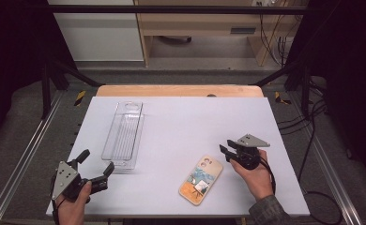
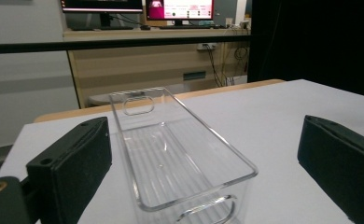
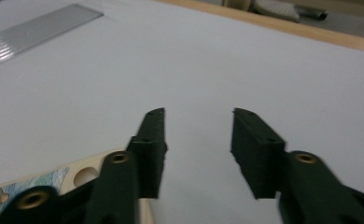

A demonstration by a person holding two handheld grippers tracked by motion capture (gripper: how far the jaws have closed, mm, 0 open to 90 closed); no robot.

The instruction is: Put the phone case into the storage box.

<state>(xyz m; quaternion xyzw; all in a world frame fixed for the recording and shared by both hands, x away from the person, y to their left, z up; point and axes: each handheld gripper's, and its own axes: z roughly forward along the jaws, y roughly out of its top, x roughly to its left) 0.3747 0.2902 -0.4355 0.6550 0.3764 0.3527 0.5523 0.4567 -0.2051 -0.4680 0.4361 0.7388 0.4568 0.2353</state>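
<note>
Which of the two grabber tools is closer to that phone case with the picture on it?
The right gripper. It sits just up and to the right of the phone case, jaws apart. The left gripper is across the table by the clear bin.

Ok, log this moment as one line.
left gripper: open, empty | right gripper: open, empty | clear bin: empty | phone case: flat on table

On the worktop [image 1: 181, 122], the tray [image 1: 123, 134] lies toward the left, running front to back. The phone case [image 1: 201, 180] lies flat near the front edge, right of the tray and well apart from it. The left claw [image 1: 95, 165] sits just left of the tray's near end; the right claw [image 1: 226, 152] is just right of the case.
</note>
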